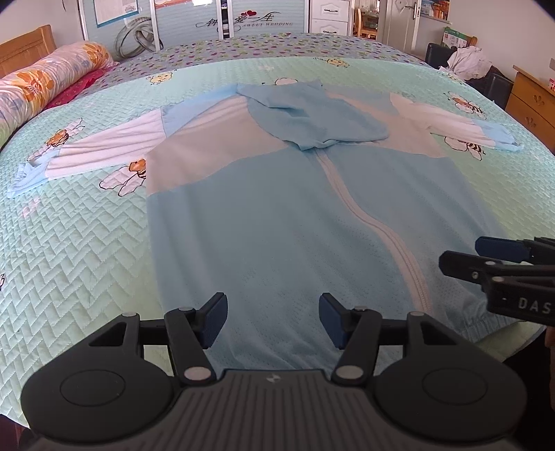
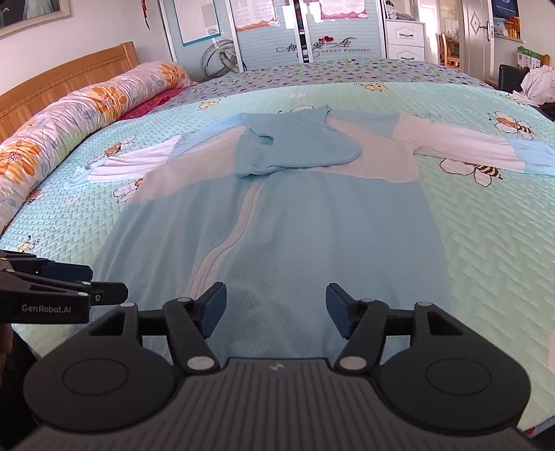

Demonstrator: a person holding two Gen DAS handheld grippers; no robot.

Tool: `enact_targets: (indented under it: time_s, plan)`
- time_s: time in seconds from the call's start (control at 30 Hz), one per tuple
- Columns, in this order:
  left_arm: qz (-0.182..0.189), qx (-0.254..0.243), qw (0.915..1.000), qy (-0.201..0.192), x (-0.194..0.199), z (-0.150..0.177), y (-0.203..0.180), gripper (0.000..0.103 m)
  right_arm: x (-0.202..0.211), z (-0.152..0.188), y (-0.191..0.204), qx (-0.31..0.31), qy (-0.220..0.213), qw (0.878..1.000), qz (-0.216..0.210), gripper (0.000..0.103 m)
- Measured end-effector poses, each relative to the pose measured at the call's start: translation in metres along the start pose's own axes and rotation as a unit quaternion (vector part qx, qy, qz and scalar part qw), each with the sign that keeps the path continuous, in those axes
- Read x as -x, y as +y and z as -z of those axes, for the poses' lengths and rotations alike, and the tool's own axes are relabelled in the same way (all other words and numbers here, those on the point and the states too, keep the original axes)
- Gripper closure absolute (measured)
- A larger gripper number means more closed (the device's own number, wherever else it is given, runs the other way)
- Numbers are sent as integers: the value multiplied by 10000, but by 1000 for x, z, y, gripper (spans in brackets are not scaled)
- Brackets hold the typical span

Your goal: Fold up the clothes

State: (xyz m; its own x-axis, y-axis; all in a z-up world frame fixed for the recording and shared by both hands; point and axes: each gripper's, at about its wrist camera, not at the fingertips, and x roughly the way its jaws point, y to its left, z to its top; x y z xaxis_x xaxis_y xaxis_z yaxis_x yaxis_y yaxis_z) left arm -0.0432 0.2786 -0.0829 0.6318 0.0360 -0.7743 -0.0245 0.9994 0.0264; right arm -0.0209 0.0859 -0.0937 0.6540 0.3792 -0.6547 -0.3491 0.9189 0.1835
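A light blue hooded jacket with pale panels and a front zipper lies flat on the bed, front up, both sleeves spread out sideways and its hood folded down over the chest. My left gripper hovers open above the hem, left of the zipper, with nothing between its pads. In the right wrist view the same jacket fills the middle, and my right gripper stands open over the hem, right of the zipper. Each gripper shows in the other's view: right gripper, left gripper.
A mint quilted bedspread with bee prints covers the bed. A floral bolster lies along the wooden headboard at the left. A wardrobe, a drawer unit and a white cloth pile stand beyond the bed.
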Motion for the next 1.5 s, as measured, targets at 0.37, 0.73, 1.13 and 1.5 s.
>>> enact_targets:
  time_s: [0.37,0.73,1.13,1.5]
  plan:
    - [-10,26,9999,101,-5,5,2,42,-6,21,-30,-295,290,9990,194,39]
    - [-2,-62,9999,87,-5,6,-3,41,15,9,-26,-330,-42,9994,83,38]
    - [-42,412,9987,310,-12,33,32,37,-3,24,-35,-213,231,9994,163,37]
    - [13,294,9995,-143,-29,-10,25,35,-3,-6,-32,-365,-184,9992,40,36]
